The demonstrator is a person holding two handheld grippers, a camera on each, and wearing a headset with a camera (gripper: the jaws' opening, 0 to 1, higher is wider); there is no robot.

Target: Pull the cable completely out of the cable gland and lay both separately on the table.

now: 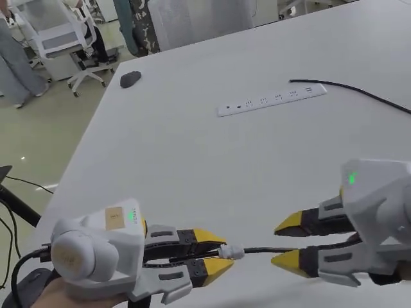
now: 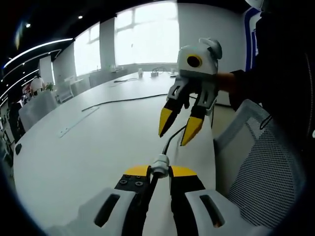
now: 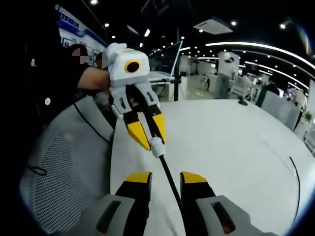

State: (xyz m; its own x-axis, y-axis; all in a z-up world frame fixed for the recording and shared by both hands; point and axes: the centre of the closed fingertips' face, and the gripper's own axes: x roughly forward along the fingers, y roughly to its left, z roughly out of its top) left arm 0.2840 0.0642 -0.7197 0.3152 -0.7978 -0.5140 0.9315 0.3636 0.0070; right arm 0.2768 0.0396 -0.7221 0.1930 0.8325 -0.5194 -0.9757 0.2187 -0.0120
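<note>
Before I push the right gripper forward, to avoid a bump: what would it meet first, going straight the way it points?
Likely the white cable gland, held at the left gripper tips, straight ahead along the black cable that runs between the open jaws of the right gripper. Depth is uncertain.

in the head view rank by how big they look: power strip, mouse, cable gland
1. power strip, clearly largest.
2. mouse and cable gland look about alike; the gland is much nearer the camera, so no ranking between them.
</note>
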